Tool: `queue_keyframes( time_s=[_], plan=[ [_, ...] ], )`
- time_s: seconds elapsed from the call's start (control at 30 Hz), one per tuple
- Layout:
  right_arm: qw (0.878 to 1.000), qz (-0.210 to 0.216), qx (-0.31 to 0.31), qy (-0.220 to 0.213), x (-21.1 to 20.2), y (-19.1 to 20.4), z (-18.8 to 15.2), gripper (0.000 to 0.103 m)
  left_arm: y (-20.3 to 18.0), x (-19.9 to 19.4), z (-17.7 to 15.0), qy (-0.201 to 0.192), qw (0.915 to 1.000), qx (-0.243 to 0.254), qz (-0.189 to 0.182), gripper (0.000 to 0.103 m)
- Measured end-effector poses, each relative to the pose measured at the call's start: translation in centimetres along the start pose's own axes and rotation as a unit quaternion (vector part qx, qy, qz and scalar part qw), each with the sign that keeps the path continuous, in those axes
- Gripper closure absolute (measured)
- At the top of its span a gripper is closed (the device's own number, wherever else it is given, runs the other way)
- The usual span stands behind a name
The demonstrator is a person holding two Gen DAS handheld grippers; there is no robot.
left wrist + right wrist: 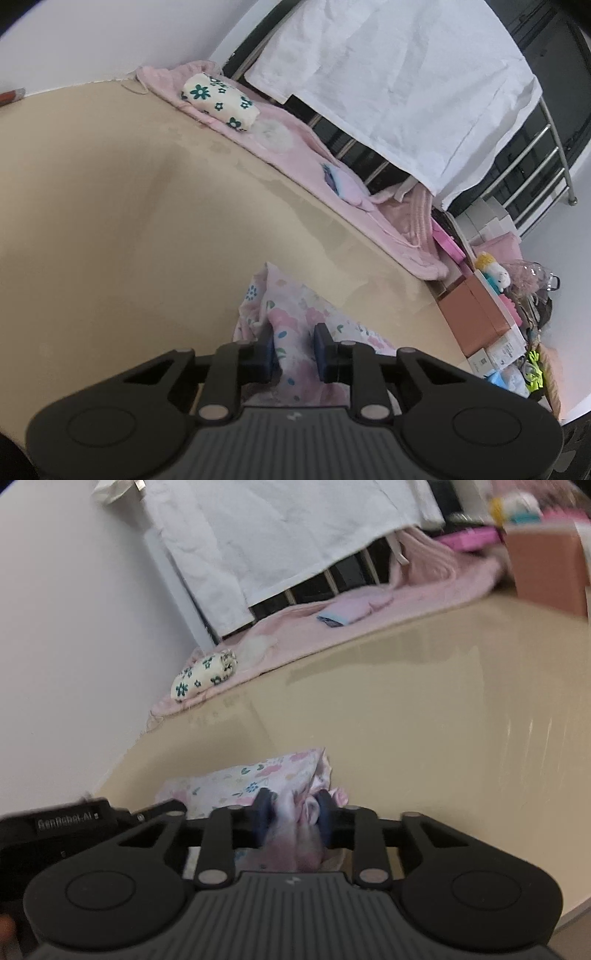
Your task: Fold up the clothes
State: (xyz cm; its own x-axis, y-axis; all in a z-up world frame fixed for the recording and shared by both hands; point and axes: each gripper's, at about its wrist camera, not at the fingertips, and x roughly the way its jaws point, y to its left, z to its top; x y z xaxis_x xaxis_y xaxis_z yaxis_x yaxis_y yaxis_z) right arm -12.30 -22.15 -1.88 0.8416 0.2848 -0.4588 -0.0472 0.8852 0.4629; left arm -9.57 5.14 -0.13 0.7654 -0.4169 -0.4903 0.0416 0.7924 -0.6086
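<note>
Left gripper (293, 345) clamps the floral garment (295, 314) between its pads; right gripper (292, 821) clamps bunched fabric likewise. The garment rests on the beige table (129, 221).

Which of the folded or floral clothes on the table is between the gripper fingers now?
The pink floral garment, between both grippers' fingers; the cream bundle with green flowers lies far off on the pink blanket.
</note>
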Motion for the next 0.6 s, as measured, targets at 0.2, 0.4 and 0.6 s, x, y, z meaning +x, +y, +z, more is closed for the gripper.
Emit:
queue_keyframes(
  time_s=[0.2, 0.4, 0.6],
  plan=[
    [0.998, -0.037, -0.036, -0.029, -1.4, 1.1, 0.1, 0.032, 0.5, -0.1, 0.0, 0.006, 0.9999, -0.01, -0.005, 0.082],
    [1.0, -0.005, 0.0, -0.003, 0.0, 0.7, -0.7, 0.059, 0.2, 0.0, -0.1, 0.007, 1.0, -0.002, -0.003, 0.082],
    [0.99, 0.081, 0.109, 0.039, 1.2, -2.2, -0.3, 0.085, 0.6, -0.1, 0.0, 0.009, 0.9999, -0.01, -0.007, 0.082]
  ],
)
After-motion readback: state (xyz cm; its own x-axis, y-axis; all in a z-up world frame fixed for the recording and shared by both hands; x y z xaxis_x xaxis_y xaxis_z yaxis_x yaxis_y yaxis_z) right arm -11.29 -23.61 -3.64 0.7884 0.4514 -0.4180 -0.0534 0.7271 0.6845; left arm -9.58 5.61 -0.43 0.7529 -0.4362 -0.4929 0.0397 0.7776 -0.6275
